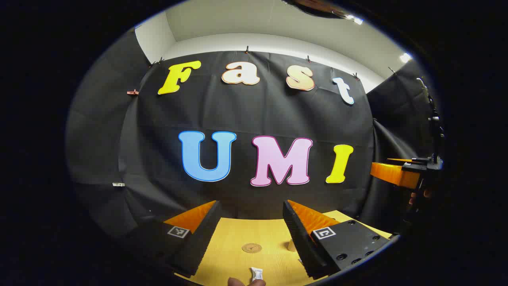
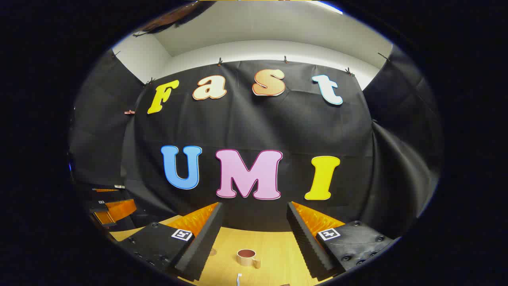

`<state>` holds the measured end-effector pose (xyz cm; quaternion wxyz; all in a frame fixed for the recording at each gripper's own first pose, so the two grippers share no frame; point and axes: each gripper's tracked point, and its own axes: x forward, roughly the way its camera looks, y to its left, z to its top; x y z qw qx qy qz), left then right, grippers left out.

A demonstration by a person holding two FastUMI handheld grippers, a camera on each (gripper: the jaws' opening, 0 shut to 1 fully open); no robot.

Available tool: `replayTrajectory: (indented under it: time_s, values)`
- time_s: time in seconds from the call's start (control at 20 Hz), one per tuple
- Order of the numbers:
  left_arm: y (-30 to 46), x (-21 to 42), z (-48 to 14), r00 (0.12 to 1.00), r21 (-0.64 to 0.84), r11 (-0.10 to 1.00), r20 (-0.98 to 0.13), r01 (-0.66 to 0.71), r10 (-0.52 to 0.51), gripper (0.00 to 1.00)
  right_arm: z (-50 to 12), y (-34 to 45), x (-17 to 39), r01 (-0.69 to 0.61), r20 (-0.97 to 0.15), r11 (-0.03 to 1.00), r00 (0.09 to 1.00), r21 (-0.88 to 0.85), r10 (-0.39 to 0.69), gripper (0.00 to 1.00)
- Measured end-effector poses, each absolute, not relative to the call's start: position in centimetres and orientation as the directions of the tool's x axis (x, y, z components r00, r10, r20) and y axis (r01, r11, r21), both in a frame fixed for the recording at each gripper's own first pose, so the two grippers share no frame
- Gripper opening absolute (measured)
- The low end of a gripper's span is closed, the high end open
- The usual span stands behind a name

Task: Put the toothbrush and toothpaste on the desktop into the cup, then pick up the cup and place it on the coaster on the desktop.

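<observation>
In the left gripper view my left gripper [image 1: 251, 206] stands open above the wooden desktop [image 1: 230, 238]. Between its fingers lie a round brown coaster [image 1: 251, 248] and, nearer, the white end of the toothpaste tube [image 1: 256, 273]. A pale cup [image 1: 291, 245] peeks out beside the right-hand finger. Far right, a hand holds up my right gripper [image 1: 381, 165]. In the right gripper view that gripper [image 2: 254, 206] is open and empty. The handled cup [image 2: 247, 257] stands upright between its fingers, with the white toothbrush tip [image 2: 238, 278] in front of it. My left gripper [image 2: 113, 208] appears at the left edge.
Black cloth closes the back and sides of the booth right behind the desktop's [image 2: 274, 246] far edge. A small rounded, skin-toned shape [image 1: 238, 281] sits at the bottom edge next to the toothpaste; I cannot tell what it is.
</observation>
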<state>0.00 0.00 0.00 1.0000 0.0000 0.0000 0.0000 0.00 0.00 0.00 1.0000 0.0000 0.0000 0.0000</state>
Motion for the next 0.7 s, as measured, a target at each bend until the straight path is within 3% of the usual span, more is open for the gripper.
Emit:
replayTrajectory:
  time_s: [0.7]
  values:
    - [-1.0, 1.9, -1.8, 0.999, 0.027, 1.000, -0.052, 0.009, -0.008, 0.97, -1.6, -1.3, 1.8, 0.006, -0.027, 1.000, 1.000, 0.022, -0.006, 0.97]
